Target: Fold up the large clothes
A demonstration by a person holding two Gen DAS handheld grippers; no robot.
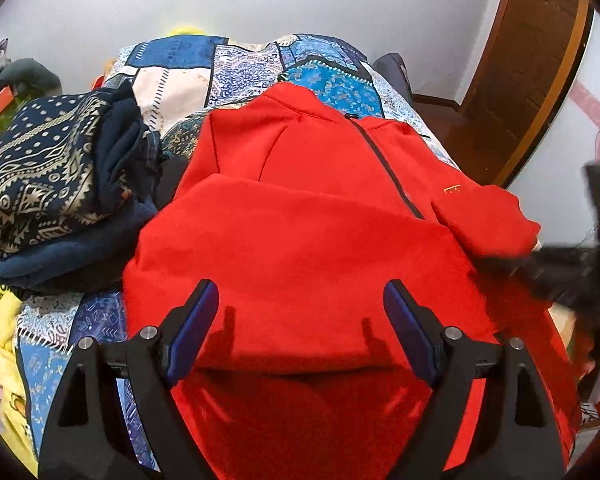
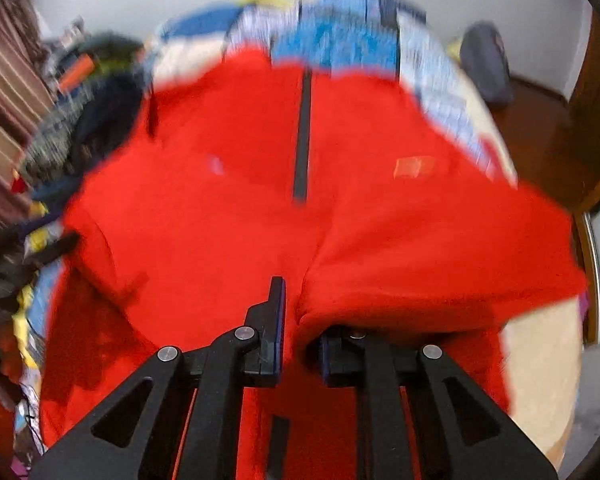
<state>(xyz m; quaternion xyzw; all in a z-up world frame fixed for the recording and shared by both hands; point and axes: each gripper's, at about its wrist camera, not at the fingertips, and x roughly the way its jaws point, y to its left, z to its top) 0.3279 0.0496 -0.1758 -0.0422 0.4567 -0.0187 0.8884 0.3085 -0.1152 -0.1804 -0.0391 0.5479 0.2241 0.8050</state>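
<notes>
A large red zip jacket (image 1: 308, 216) lies spread on a patchwork bedspread (image 1: 236, 68), collar at the far end, with its left side folded over the front. My left gripper (image 1: 302, 300) is open and empty just above the jacket's near part. My right gripper (image 2: 300, 312) is shut on a fold of the red jacket (image 2: 380, 264); the cloth drapes over its right finger. The right wrist view is blurred by motion. The right gripper also shows as a dark blur in the left wrist view (image 1: 572, 264), at the jacket's right edge.
A stack of folded dark patterned clothes (image 1: 56, 176) sits left of the jacket on the bed. Yellow fabric (image 1: 4, 320) hangs at the bed's near left. A wooden door (image 1: 532, 80) stands at the right and a white wall behind the bed.
</notes>
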